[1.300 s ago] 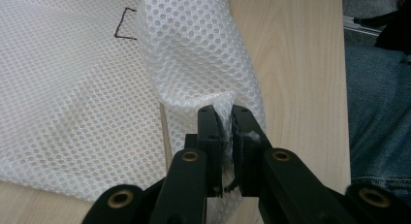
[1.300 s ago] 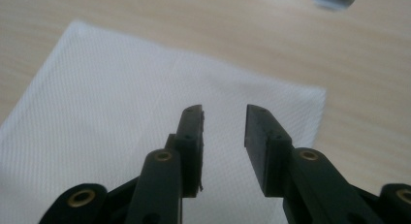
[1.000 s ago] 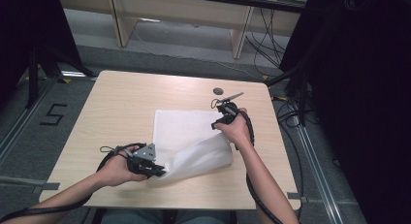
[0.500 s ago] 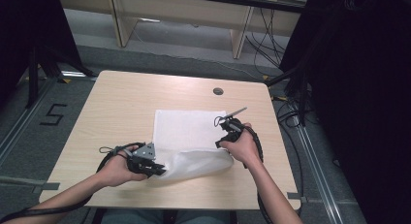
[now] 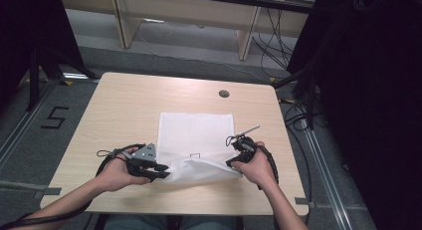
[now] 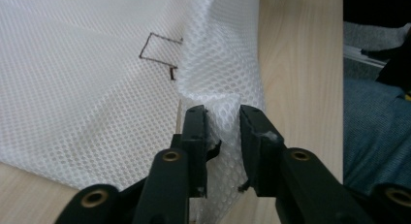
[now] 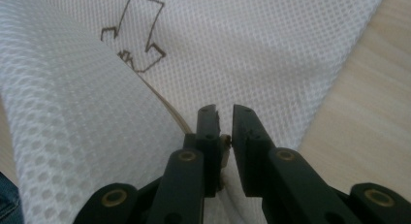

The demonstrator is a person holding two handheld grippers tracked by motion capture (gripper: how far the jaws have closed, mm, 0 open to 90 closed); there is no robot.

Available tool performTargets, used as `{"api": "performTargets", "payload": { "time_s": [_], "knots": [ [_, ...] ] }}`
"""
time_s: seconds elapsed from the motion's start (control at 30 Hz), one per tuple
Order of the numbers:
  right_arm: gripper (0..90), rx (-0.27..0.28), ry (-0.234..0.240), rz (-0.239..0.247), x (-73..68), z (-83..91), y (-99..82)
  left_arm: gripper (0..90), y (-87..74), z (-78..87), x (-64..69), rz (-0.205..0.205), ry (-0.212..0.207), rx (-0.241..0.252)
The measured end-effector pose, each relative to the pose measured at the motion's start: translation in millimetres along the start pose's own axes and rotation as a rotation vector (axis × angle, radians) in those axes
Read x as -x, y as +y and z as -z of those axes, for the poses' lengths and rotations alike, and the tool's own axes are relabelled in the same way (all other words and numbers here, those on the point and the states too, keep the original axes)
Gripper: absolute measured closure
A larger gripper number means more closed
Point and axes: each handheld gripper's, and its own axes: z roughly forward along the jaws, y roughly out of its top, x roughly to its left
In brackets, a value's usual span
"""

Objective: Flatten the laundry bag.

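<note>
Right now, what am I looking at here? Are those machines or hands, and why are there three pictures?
No robot here: a person works by hand, holding a two-jaw tool in each hand. One picture looks down from above the wooden table. The other two come from small cameras riding on each tool, looking along its black jaws. On the table lies a white mesh cloth, its near edge lifted. The left gripper has just been opening, mesh bunched loosely between its jaws. The right gripper has its jaws close together at the cloth's other corner; whether they pinch it is unclear.
</note>
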Motion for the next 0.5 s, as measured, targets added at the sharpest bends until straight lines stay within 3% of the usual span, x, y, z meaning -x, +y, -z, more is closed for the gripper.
{"api": "performTargets", "payload": {
  "time_s": [0.2, 0.37, 0.4, 0.5],
  "knots": [
    [80.2, -0.024, 0.017, -0.006, 1.3, -4.6, -12.0, 61.1, 5.3, 15.2, 3.0, 0.015, 0.001, 0.068],
    [78.8, -0.030, 0.026, -0.005, 2.2, -6.6, -17.9, 58.1, 12.3, 26.4, 8.3, 0.010, -0.008, 0.117],
    [78.6, -0.030, 0.029, -0.003, 2.3, -7.3, -19.2, 57.6, 14.1, 29.0, 8.2, -0.008, -0.010, 0.117],
    [78.0, -0.043, 0.028, -0.017, 1.3, -9.2, -21.8, 56.3, 16.1, 32.2, 9.6, 0.008, -0.011, 0.138]
  ]
}}
